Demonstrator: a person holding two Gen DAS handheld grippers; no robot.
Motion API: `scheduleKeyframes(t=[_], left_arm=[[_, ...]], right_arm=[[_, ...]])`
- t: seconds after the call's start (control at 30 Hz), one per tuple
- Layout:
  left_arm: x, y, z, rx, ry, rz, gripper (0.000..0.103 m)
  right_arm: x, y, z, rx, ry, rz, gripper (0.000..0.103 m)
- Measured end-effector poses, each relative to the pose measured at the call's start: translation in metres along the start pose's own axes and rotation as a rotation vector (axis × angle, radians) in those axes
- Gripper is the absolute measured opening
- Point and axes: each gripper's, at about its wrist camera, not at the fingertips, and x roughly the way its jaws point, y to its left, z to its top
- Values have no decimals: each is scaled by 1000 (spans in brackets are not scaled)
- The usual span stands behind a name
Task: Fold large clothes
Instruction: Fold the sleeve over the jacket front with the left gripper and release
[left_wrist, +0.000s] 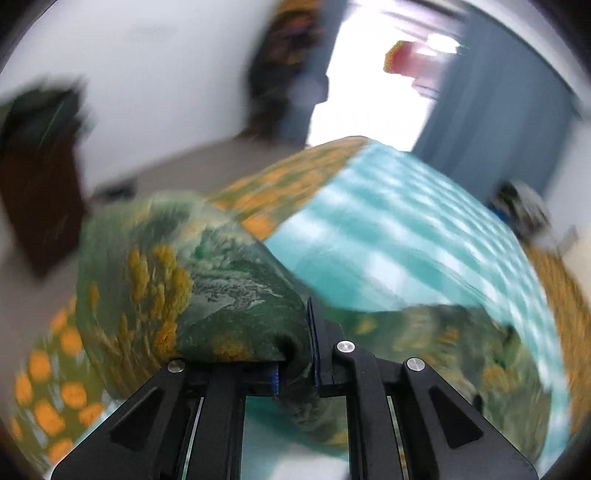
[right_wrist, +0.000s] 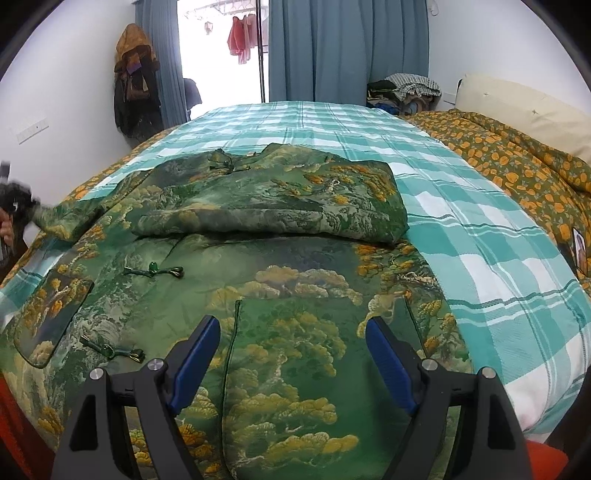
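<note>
Bed (right_wrist: 461, 236) fills the rm: teal/white plaid sheet on top, olive quilt w/ orange blobs (right_wrist: 517, 162) along the far right edge, cream pillow (right_wrist: 524, 110) behind it. Blue-grey curtains (right_wrist: 325, 48) frame a bright doorway; white walls. Your green jacket (right_wrist: 280, 295), satiny brocade w/ gold tree print & knotted frog buttons, lies flat across the sheet, right sleeve already folded over the chest. Your left gripper (left_wrist: 295, 354) is clamped on a bunched sleeve end, view blurred. Your right gripper (right_wrist: 291, 354) sits spread wide above the hem, pinching nothing.
</note>
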Motion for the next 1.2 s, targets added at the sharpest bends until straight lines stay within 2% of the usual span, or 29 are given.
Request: scheduleKeyframes(t=[0.13,0.2,0.3,0.33,0.4,0.5,0.53,0.63,0.73,0.8,0.9,0.97,1.03,1.07,1.1,1.13,1.17,1.2], left_arm=[[-33,-99,-7,318,-67,-79,10],[-48,-154,-31,509,-90,-123,10],[-54,-213,-74,722,-85,-169,10],[-55,-225,-86,766,-76,-179,10],[-48,-250,-121,860,-6,-216,12],[-31,-270,-166,943,153,-250,30],[-34,-270,-177,956,179,-251,40],[-45,-257,-199,958,219,-260,60],[-62,-230,-201,888,238,-295,75],[-72,-207,-195,817,258,-313,77],[-70,-192,-189,742,266,-303,77],[-66,-184,-186,709,264,-287,78],[-62,-171,-179,672,267,-269,79],[-60,-165,-175,651,270,-261,79],[-57,-159,-171,626,275,-253,79],[-55,-155,-167,607,278,-246,79],[-51,-149,-161,579,283,-236,79],[-47,-144,-154,542,285,-234,79]], right_arm=[[-3,-7,1,28,-11,-2,83],[-5,-9,2,38,-20,-5,83],[-8,-15,3,48,-29,-11,83],[-8,-17,3,52,-31,-12,83],[-9,-21,3,61,-31,-13,83],[-11,-28,2,81,-34,-10,83],[-13,-31,3,92,-37,-6,83],[-14,-40,11,125,-43,37,83],[-7,-45,35,189,-44,154,83],[3,-43,58,244,-43,278,83],[48,-26,96,311,81,463,83],[80,-11,114,324,134,515,82],[113,8,125,308,196,504,82],[131,18,126,297,249,502,79],[149,27,126,295,313,488,63],[160,33,124,296,358,474,53],[169,37,124,299,384,465,27],[170,39,130,293,369,452,20]])
